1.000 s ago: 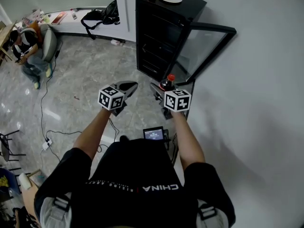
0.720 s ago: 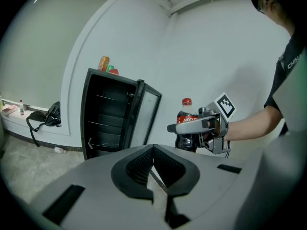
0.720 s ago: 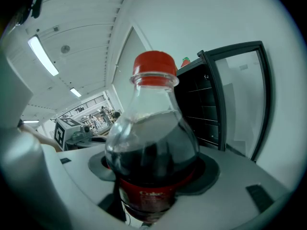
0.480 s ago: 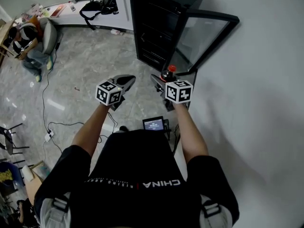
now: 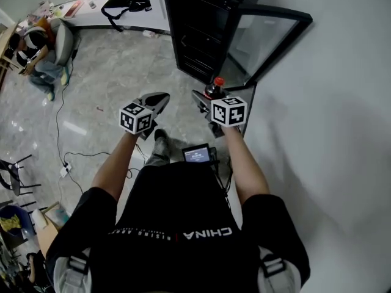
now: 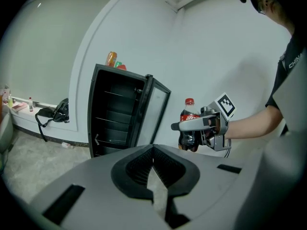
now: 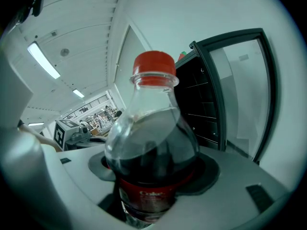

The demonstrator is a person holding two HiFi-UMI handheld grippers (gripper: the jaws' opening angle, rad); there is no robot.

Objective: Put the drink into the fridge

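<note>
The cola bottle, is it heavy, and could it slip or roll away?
Probably heavyish: dark drink fills most of the bottle. It may slip, since its plastic looks smooth, though the right gripper clamps its middle. Its round body would likely roll if laid down.

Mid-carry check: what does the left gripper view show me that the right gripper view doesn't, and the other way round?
Only the left gripper view: the left gripper shut and empty, the right gripper clamped round the cola bottle seen from the side, and a black bag on the ledge. Only the right gripper view: the bottle's red cap and label close up between its jaws, plus ceiling lights. Both: the bottle, upright, and the black fridge with bare shelves and its glass door open.
</note>
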